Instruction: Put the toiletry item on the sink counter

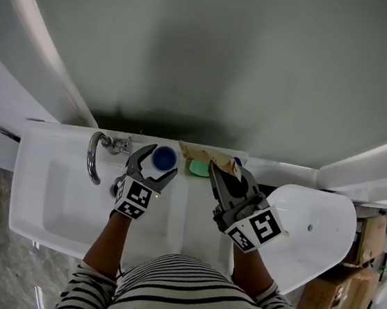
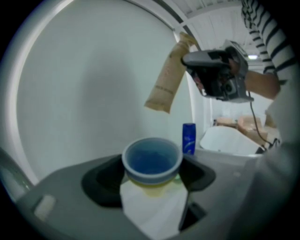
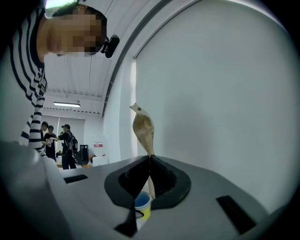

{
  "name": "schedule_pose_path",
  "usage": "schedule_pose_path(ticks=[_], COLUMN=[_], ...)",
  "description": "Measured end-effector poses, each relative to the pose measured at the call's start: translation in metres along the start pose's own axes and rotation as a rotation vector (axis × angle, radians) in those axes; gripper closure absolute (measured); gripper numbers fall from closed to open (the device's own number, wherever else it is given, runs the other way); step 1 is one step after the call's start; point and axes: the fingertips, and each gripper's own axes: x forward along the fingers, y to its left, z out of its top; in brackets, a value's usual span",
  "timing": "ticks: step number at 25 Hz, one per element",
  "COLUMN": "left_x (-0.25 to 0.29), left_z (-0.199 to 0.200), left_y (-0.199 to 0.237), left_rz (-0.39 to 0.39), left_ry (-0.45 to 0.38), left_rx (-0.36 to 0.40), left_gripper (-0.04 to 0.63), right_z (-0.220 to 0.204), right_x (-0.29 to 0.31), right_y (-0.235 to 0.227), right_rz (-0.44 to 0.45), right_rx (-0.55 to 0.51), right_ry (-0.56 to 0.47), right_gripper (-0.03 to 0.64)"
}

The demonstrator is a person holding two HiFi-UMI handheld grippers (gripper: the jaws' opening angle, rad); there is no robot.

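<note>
My right gripper [image 1: 220, 169] is shut on the flat end of a tan toiletry tube [image 1: 204, 153], which it holds above the back of the white sink counter [image 1: 40, 145]. In the right gripper view the tube [image 3: 143, 129] rises from the closed jaws [image 3: 149, 161]. From the left gripper view the tube [image 2: 168, 79] hangs in the air under the right gripper [image 2: 216, 70]. My left gripper [image 1: 160, 164] has its jaws spread wide around a blue-rimmed, yellow-bodied cup [image 1: 164, 158], pressing on both sides of it [image 2: 152, 161] near the counter's back edge.
A chrome faucet [image 1: 95, 156] curves over the basin [image 1: 69, 198] at left. A green item [image 1: 199, 168] lies behind the grippers, and a small blue bottle [image 2: 189, 138] stands at the counter's right end. A white toilet lid [image 1: 310, 228] and cardboard boxes [image 1: 366, 241] lie to the right.
</note>
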Motion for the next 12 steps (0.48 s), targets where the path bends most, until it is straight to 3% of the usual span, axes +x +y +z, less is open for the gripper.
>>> schedule_pose_path(ticks=[12], left_x=[0.04], left_z=[-0.053], left_y=[0.011], left_rz=[-0.025], left_ry=[0.036], left_rx=[-0.053], left_gripper=[0.233], right_z=[-0.028], right_x=[0.028], right_y=[-0.007], right_rz=[0.019], right_rx=[0.012], right_ry=[0.059], right_gripper=[0.609])
